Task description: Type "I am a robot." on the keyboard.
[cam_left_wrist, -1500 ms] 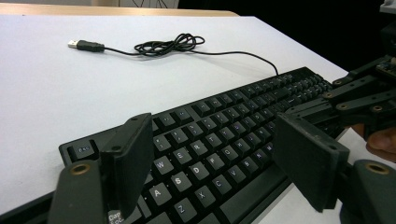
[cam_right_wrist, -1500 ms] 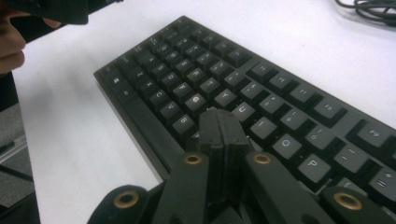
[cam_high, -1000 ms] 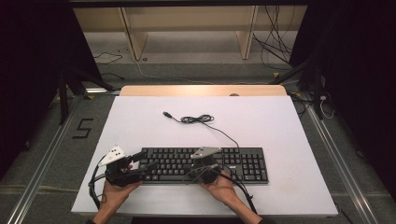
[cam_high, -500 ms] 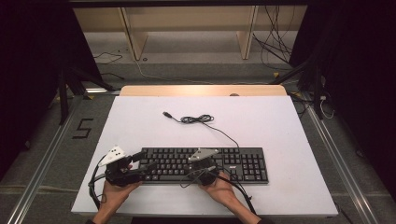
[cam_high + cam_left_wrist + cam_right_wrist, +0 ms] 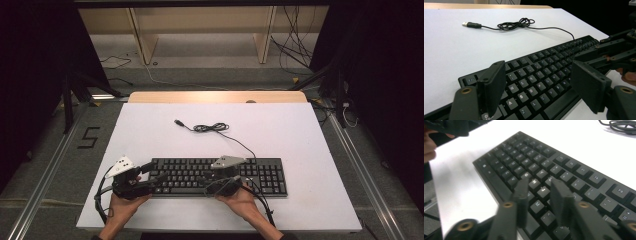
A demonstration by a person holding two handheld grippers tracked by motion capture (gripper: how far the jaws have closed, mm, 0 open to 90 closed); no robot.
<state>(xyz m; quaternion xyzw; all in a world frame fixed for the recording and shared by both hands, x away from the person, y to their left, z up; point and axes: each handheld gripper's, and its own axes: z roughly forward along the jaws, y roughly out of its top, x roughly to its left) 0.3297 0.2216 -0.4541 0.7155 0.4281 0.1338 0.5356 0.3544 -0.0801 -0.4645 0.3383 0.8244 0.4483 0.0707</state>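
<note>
While the left tongs (image 5: 150, 172) are staying put at the keyboard's (image 5: 260, 175) left end, the right tongs (image 5: 216, 180) are shifting a little leftward along the middle keys compared with a second ago, so the work, by my reading, is key pressing that is moving from one letter to the next rather than any lifting. The keyboard is lying flat on the white table (image 5: 150, 130), directly under both tongs, and it is not moving between the pictures. The left tongs (image 5: 536, 85) are spread wide, released, hanging over the A, S and Z corner with nothing between them. The right tongs (image 5: 537, 195) are drawn close but not clenched, a narrow gap remaining, their tips hovering just above the keys around H and M; whether a tip is touching a key I cannot tell. Beyond the tongs, the keyboard's cable (image 5: 516, 23) is running off to a loose coil and a free USB plug (image 5: 471, 24), unplugged. That plug is reading clearly from the left gripper view, while the right gripper view is giving the key legends under the tips, and the high view is placing both hands along the keyboard's near edge.
</note>
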